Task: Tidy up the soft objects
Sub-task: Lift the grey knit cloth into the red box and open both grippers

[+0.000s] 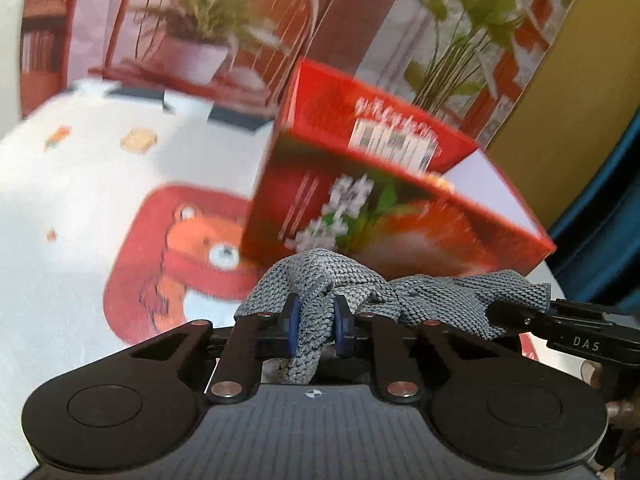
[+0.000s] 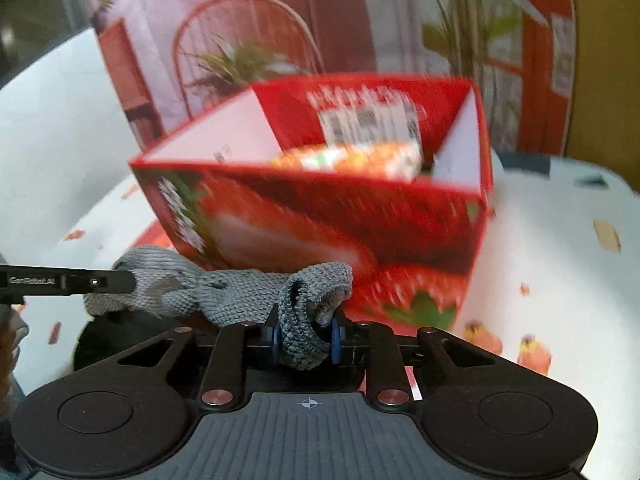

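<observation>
A grey knitted cloth (image 1: 320,280) is stretched between both grippers just in front of a red open-topped strawberry box (image 1: 400,216). My left gripper (image 1: 316,322) is shut on one bunched end of the cloth, which hangs down between its blue pads. In the right wrist view my right gripper (image 2: 305,336) is shut on the other bunched end of the grey cloth (image 2: 240,288). The left gripper's finger shows at the far left there, clamped on the cloth. The box (image 2: 320,216) holds an orange and white soft item (image 2: 360,158) inside.
The white tablecloth (image 1: 80,200) carries a red bear print (image 1: 180,260) and small cartoon prints. Behind the box stands a backdrop picturing potted plants (image 1: 200,32) and a chair. A blue fabric edge (image 1: 600,220) lies at the far right.
</observation>
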Demonstrator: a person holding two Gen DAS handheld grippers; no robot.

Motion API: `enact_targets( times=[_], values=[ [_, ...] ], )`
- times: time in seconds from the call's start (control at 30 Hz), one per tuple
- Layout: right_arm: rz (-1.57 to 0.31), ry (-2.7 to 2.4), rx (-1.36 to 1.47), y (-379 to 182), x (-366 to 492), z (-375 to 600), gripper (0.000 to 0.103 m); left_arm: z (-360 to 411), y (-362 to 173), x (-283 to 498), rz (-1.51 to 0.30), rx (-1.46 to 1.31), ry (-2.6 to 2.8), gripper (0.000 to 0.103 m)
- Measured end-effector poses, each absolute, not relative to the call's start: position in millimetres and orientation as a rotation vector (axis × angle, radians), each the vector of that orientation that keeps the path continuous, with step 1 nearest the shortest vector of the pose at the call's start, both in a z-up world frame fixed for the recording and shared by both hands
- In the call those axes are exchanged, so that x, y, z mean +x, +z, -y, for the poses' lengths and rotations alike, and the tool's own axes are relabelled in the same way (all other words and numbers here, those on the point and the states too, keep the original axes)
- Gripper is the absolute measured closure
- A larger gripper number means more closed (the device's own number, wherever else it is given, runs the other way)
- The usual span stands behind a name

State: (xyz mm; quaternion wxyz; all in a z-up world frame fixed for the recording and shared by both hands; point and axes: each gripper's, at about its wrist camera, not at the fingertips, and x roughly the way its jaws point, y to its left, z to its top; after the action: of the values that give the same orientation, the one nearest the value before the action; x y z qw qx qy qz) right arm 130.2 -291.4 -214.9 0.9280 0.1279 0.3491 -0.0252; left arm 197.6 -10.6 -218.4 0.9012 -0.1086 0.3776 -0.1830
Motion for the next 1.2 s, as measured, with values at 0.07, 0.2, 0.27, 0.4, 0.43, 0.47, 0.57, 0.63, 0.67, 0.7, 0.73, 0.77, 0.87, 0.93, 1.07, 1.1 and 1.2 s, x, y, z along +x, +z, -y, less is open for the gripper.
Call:
enact_targets(
  times=[0.07, 0.2, 0.27, 0.4, 0.43, 0.47, 0.57, 0.63, 0.67, 0.7, 0.73, 0.77, 0.87, 0.93, 1.07, 1.1, 1.2],
  values=[
    [-0.681, -0.037, 0.246, -202, 129, 290, 0.083, 8, -205, 195, -0.739, -0.224, -0.384, 0.085],
    [-0.614, -0.007, 0.234, -176, 126, 288, 0.083, 4, -179, 191, -0.656, -0.229, -0.39, 0.085],
    [-0.585, 0.003, 0.224, -165, 127, 288, 0.083, 3, -166, 190, -0.619, -0.234, -0.392, 0.085],
    [-0.53, 0.014, 0.204, -142, 128, 289, 0.083, 10, -143, 189, -0.553, -0.229, -0.404, 0.085],
    [-0.519, 0.015, 0.198, -137, 129, 290, 0.083, 11, -138, 190, -0.538, -0.226, -0.409, 0.085],
    [-0.512, 0.017, 0.193, -133, 130, 291, 0.083, 14, -133, 191, -0.526, -0.221, -0.413, 0.085],
    [-0.491, 0.005, 0.168, -123, 133, 291, 0.083, 21, -120, 197, -0.499, -0.209, -0.43, 0.085],
    [-0.484, -0.005, 0.156, -119, 134, 292, 0.083, 26, -113, 205, -0.489, -0.201, -0.443, 0.085],
    [-0.484, -0.01, 0.154, -118, 135, 293, 0.083, 30, -111, 210, -0.485, -0.191, -0.451, 0.085],
    [-0.486, -0.018, 0.154, -118, 137, 295, 0.083, 35, -110, 217, -0.484, -0.177, -0.453, 0.085],
    [-0.489, -0.027, 0.158, -119, 139, 296, 0.083, 39, -110, 224, -0.489, -0.17, -0.455, 0.085],
    [-0.494, -0.039, 0.17, -120, 141, 299, 0.083, 43, -110, 232, -0.499, -0.168, -0.459, 0.085],
    [-0.508, -0.072, 0.22, -127, 149, 309, 0.083, 57, -118, 254, -0.539, -0.132, -0.475, 0.085],
    [-0.525, -0.095, 0.248, -133, 155, 316, 0.082, 67, -126, 266, -0.575, -0.102, -0.48, 0.085],
    [-0.548, -0.128, 0.274, -142, 161, 326, 0.076, 77, -141, 281, -0.632, -0.054, -0.471, 0.085],
    [-0.548, -0.14, 0.274, -144, 161, 328, 0.074, 78, -145, 284, -0.643, -0.045, -0.469, 0.085],
    [-0.559, -0.167, 0.269, -149, 165, 331, 0.071, 82, -152, 292, -0.668, -0.024, -0.465, 0.085]
  ],
)
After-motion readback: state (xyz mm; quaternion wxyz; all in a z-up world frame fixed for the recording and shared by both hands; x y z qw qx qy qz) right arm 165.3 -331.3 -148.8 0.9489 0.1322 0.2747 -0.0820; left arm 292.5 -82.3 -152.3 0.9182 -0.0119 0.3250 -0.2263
